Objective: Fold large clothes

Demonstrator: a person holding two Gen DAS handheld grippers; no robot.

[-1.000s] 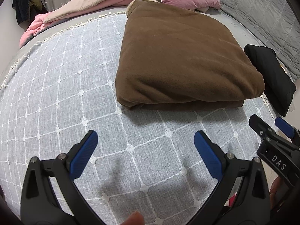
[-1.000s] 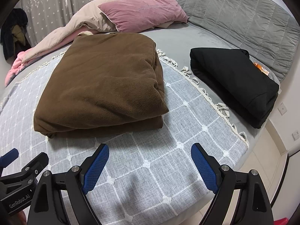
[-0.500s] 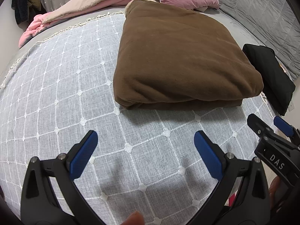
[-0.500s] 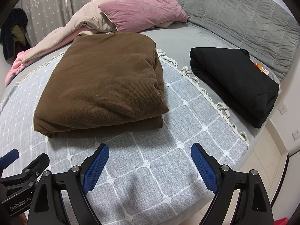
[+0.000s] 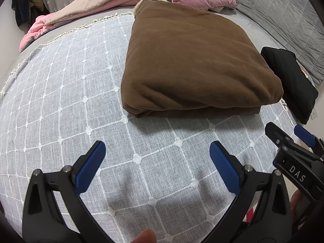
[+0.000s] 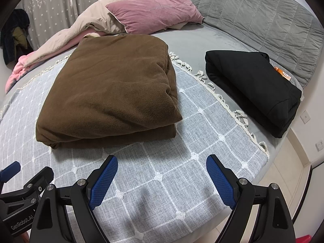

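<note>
Left gripper: blue-padded jaws are held wide apart above the near edge of the bed, nothing between them; its black frame is also seen at the lower left corner of the right wrist view.
Right gripper: jaws are likewise spread wide and empty, poised over the near right part of the throw; its tip is caught at the right of the left wrist view.
Fingertip: a person's fingertip is glimpsed at the bottom of the left wrist view, below the left gripper.
Pink and beige bedding: seen bunched along the far left edge of the bed.
Grey checked throw: spread across the bed's near half, its tasselled fringe running along the right side.
Brown garment: the large piece is shown folded into a thick, squarish bundle in the middle of the throw, just beyond both grippers and touched by neither; it is also seen in the left wrist view.
Pink pillow: propped at the far edge of the bed, behind the brown garment.
Black garment: laid folded on the grey sheet by the bed's right edge, beyond the fringe and apart from the brown garment.
Quilted grey headboard: seen curving round the far right edge.
</note>
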